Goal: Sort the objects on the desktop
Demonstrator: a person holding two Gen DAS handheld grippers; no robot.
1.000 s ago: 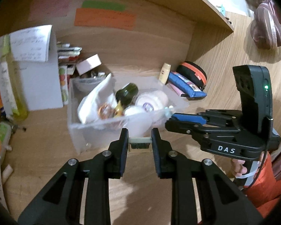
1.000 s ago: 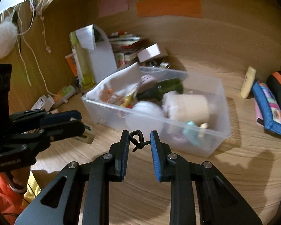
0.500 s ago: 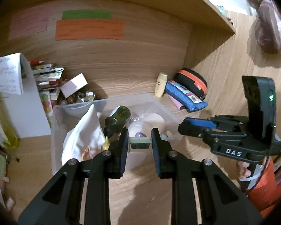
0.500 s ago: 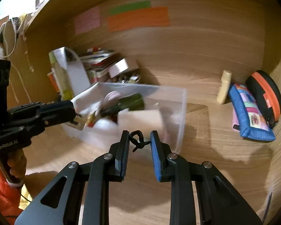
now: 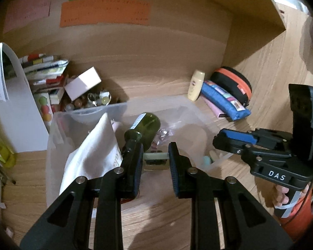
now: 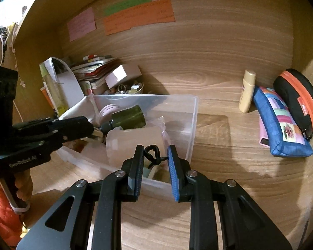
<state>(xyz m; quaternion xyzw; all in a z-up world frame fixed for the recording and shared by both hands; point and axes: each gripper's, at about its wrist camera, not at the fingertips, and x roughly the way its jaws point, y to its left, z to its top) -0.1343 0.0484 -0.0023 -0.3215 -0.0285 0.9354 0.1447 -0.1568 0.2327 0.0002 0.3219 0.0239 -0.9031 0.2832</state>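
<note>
Clip (image 5: 155, 160) first: a small pale-green thing with a metal lower half sits clamped between the left gripper's (image 5: 155, 162) fingers, which are nearly closed on it. The right gripper (image 6: 155, 158) is pinched as tight as it goes on a little black twisted loop (image 6: 153, 153), maybe a hair tie or a bit of wire, can't say for sure.

What's changed in the last second is that both hands have slid across the desk (image 6: 229, 162), so the clear plastic bin (image 6: 193, 125) that sat out ahead is now right under both sets of fingers. From the right wrist view the loop hangs over the bin's near corner, and from the left view the clip hovers over the middle, just beside the green bottle (image 5: 145, 128) and the white cloth (image 5: 96, 148) already inside.

So I reckon both bits are lined up for the drop, but neither is let go yet. Further out, the blue pouch (image 6: 279, 125), black-and-orange case (image 6: 296, 98) and cream tube (image 6: 247, 91) lie against the back wall, not sorted.
</note>
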